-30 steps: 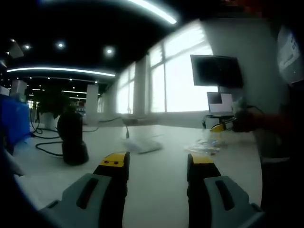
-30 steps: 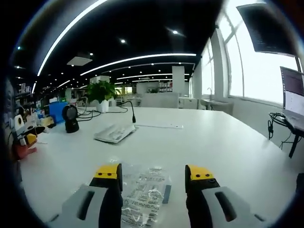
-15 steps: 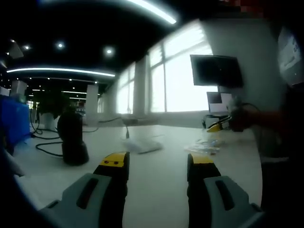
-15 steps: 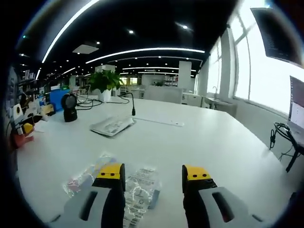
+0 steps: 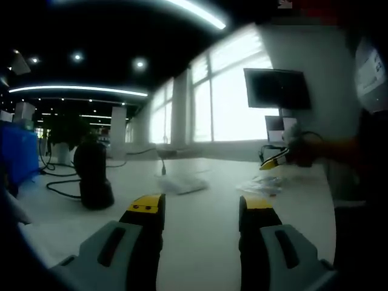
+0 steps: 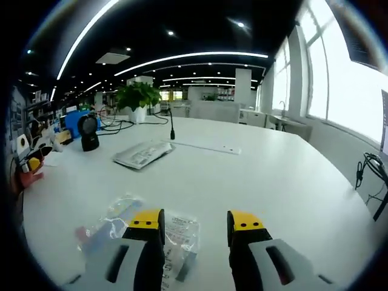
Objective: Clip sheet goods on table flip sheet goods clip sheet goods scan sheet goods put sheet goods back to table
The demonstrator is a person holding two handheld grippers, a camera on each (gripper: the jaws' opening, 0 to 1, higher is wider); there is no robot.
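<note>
Two clear plastic sheet-goods packets [image 6: 142,233] lie flat on the white table [image 6: 285,182] beneath the right gripper [image 6: 195,221], whose yellow-tipped jaws stand apart, gripping nothing.

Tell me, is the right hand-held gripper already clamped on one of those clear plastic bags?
No: the right hand-held gripper has its jaws apart, and the clear plastic bags lie flat on the white table.

A wide white table [image 6: 291,176] filled the lower half of the right gripper view, in an open office under a dark ceiling crossed by curved light strips [image 6: 182,57] in the upper middle. Tall bright windows [image 6: 345,85] lined the right edge. A potted plant [image 6: 138,97] stood left of centre. In the left gripper view, a dark monitor [image 5: 277,88] hung at the upper right, against a bright window [image 5: 227,103].
</note>
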